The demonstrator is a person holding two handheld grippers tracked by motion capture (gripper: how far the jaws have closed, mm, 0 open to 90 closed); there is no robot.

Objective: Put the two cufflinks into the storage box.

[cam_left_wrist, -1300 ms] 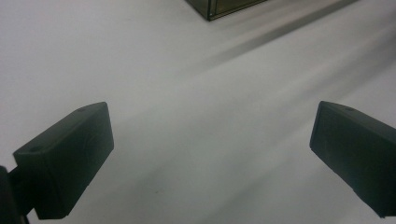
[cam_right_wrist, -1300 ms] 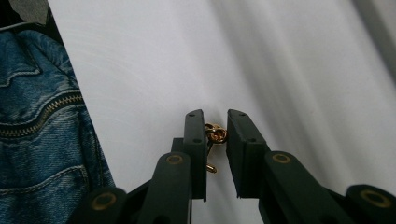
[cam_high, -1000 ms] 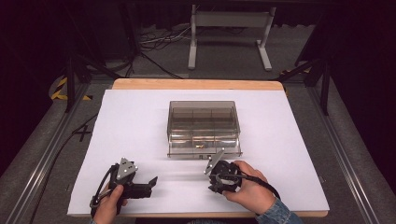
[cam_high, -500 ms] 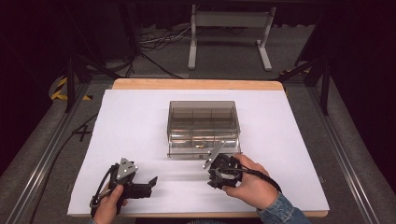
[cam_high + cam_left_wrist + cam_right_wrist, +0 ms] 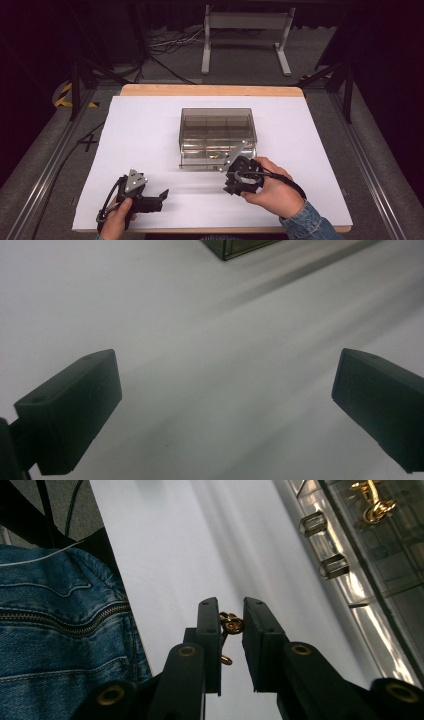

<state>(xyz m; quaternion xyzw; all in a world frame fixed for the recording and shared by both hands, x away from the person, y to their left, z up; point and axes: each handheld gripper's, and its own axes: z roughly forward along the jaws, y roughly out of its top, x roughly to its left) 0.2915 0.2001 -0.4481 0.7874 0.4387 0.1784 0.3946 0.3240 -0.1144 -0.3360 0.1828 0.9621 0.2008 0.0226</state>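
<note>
A clear plastic compartment box [image 5: 217, 131] stands in the middle of the white table; its corner [image 5: 240, 246] shows in the left gripper view. A gold jewellery piece [image 5: 375, 507] lies in one compartment behind the clear box wall [image 5: 380, 580]. My right gripper [image 5: 231, 605] is shut on a second small gold jewellery piece [image 5: 231, 625], which hangs down between the pads. That right gripper [image 5: 229, 186] is lifted off the table, just in front of the box's right front corner. My left gripper [image 5: 159, 199] rests low at the front left, its left gripper jaws [image 5: 225, 385] open with nothing between them.
Two clear latches [image 5: 322, 545] sit on the box's front edge. White paper [image 5: 140, 140] covers the table top, with a wooden edge [image 5: 210, 90] at the back. A denim sleeve [image 5: 55, 630] is close behind my right gripper. A metal stand [image 5: 245, 35] is beyond the table.
My right hand has risen off the table with the gripper, staying near the box's front right corner. The left gripper has not moved.
</note>
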